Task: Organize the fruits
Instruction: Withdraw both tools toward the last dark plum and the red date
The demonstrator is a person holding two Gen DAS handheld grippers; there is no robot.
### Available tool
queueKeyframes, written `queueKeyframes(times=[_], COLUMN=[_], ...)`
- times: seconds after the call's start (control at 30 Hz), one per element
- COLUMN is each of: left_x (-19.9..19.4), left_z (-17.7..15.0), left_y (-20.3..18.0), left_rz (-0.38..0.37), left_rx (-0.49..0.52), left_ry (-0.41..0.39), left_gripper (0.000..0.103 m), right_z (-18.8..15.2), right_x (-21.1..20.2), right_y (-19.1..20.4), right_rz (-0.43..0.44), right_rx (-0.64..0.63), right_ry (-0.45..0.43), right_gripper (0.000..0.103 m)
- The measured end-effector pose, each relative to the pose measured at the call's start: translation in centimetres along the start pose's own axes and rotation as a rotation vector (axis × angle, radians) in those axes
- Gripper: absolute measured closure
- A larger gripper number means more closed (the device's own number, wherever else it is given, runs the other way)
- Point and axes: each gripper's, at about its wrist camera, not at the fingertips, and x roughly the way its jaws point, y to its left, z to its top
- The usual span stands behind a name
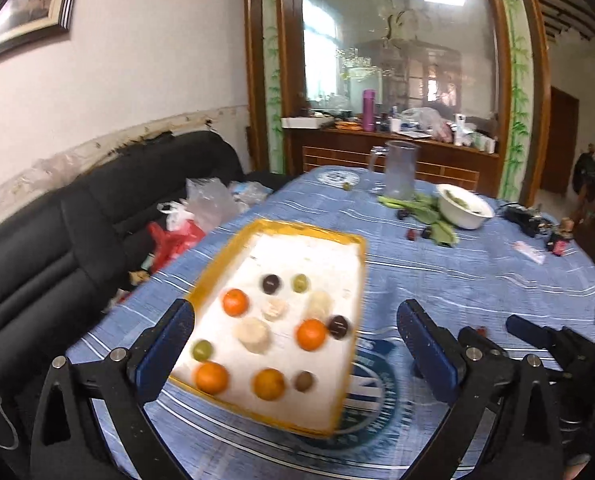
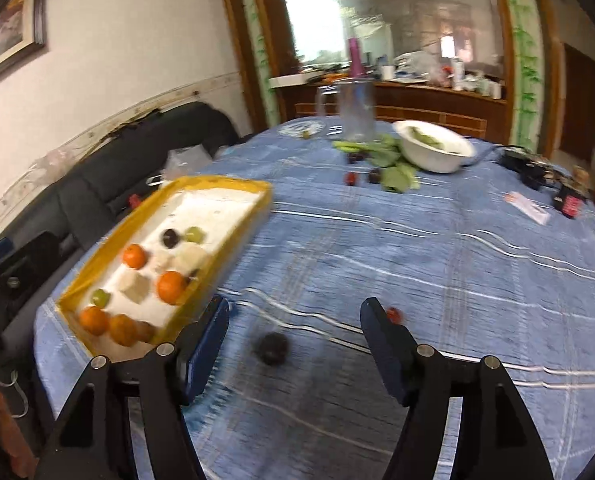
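Fruit already fills much of the yellow-rimmed tray (image 1: 213,268), which sits on the blue striped tabletop (image 2: 417,248): oranges (image 1: 311,334), green and dark grapes and some pale pieces lie in loose rows on its white floor. The left claw (image 1: 295,344) hangs over the tray's near end, jaws spread wide and holding nothing. The right claw (image 2: 293,344) is also wide open and empty, with a dark round fruit (image 2: 272,347) on the cloth between its fingers; motion blur hides whether it is a plum or a large grape. A small red fruit (image 2: 394,314) lies just beside the right finger.

Collecting looks to be the step in hand. The next move probably calls for lowering the right claw around the dark fruit, closing gently so it does not roll, then carrying it left into the tray.

Farther back stand a white bowl (image 2: 437,152), green leaves and a clear jug (image 2: 355,110). A black sofa (image 1: 77,232) runs along the wall, and a wooden sideboard (image 1: 397,152) stands beyond.
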Motion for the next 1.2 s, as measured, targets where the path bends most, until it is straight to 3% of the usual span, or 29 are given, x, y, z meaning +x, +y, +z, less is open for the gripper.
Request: queueKeyframes(times=[0.23, 0.5, 1.2], left_x=[0.7, 2.7, 5.7], left_z=[-1.0, -1.7, -2.4], left_y=[-3.3, -4.9, -4.4], left_rz=[-0.009, -0.067, -0.092], left_rx=[0.081, 0.078, 0.045], left_ry=[0.038, 0.102, 0.184], left_gripper=[0.002, 0.002, 0.002], right_z=[-0.3, -0.4, -0.6], right_x=[0.0, 0.3, 1.3], right_y=[-2.5, -2.5, -3.3], right_rz=[-0.053, -0.046, -0.059], right_rx=[0.036, 0.032, 0.059], right_ry=[-0.039, -0.023, 0.023], right_gripper=[0.031, 0.031, 0.03])
